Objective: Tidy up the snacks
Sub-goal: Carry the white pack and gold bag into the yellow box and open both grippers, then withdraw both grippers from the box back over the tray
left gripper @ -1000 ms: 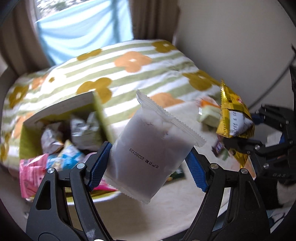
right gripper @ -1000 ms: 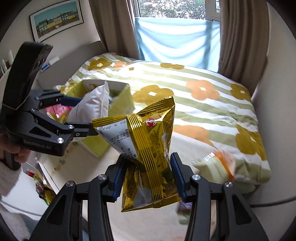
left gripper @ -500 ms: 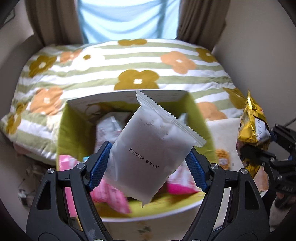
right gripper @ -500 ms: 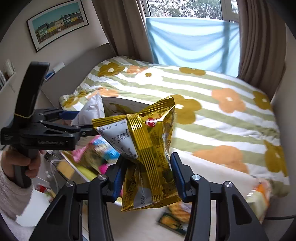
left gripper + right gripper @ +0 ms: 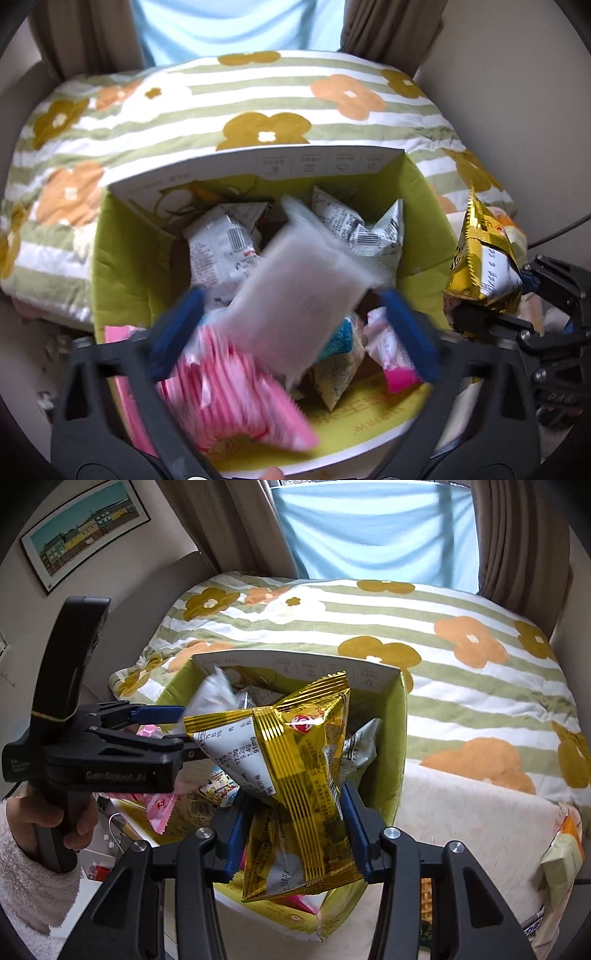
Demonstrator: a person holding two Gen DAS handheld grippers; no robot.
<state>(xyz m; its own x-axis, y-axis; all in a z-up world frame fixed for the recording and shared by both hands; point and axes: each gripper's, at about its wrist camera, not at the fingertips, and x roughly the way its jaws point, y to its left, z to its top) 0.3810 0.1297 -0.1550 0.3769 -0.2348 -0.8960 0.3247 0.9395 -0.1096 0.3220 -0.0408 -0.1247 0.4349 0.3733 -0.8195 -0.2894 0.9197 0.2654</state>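
The white packet is blurred between the blue pads of the left gripper, whose jaws are opening with no pad pressing on it, so it appears to be dropping over the middle of the open green box, above the pink, white and blue snacks already piled there. The likely risk is that it lands on the heap and slides toward the near rim, or tips out if the pile is too high. The gold bag is clamped in the right gripper, its pads squeezing the lower half, and it hangs over the box's near right corner; released there it could catch the wall and fall outside, and the grip may crush the contents. Writing is sparse: the left gripper's body reads roughly "GenRobot.AI" in the right wrist view, the gold bag shows a red round logo and a nutrition panel too small to read, and the box's near flap bears yellow characters that stay illegible.
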